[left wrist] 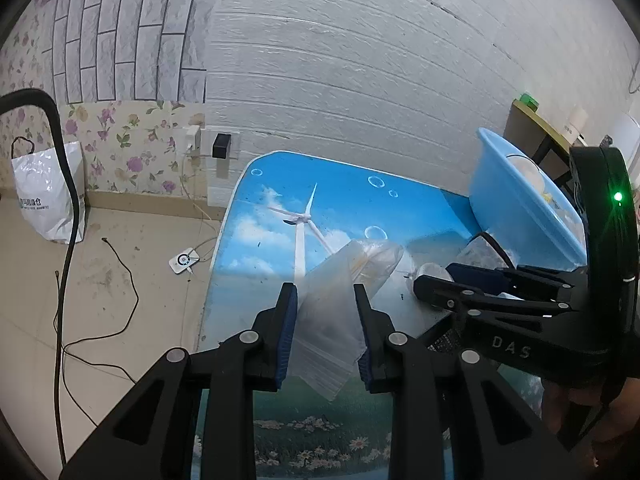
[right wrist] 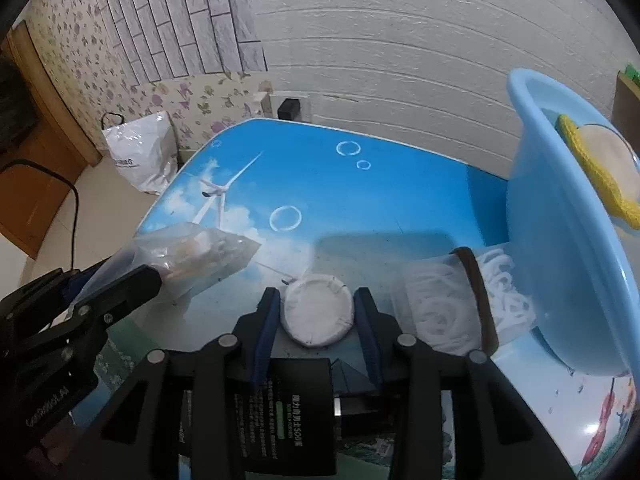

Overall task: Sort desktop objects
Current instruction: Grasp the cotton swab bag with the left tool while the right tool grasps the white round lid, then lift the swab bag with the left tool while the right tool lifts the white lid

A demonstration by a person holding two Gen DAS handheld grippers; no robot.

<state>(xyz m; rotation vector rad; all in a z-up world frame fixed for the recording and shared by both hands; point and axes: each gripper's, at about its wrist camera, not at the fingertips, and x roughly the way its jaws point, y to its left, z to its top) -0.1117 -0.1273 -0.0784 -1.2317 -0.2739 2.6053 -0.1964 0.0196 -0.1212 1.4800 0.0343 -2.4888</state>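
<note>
My left gripper (left wrist: 326, 294) stands around a clear plastic bag (left wrist: 340, 312) with pale contents; the bag lies between its fingers, which touch its sides. The bag also shows in the right wrist view (right wrist: 192, 252), with the left gripper (right wrist: 132, 280) at it. My right gripper (right wrist: 316, 300) is open around a white round disc (right wrist: 317, 309) lying on the table; the fingers sit close beside it. The right gripper shows in the left wrist view (left wrist: 432, 276) too. A blue basin (right wrist: 560, 260) stands at the right, holding a yellow knitted thing (right wrist: 592, 172).
A clear bag of white cord (right wrist: 444, 304) with a black band lies against the basin. A black box (right wrist: 288, 408) with printed text lies under my right gripper. The table (right wrist: 360, 184) carries a sky-and-windmill print. On the floor at the left are cables (left wrist: 120, 280) and a white shopping bag (left wrist: 44, 196).
</note>
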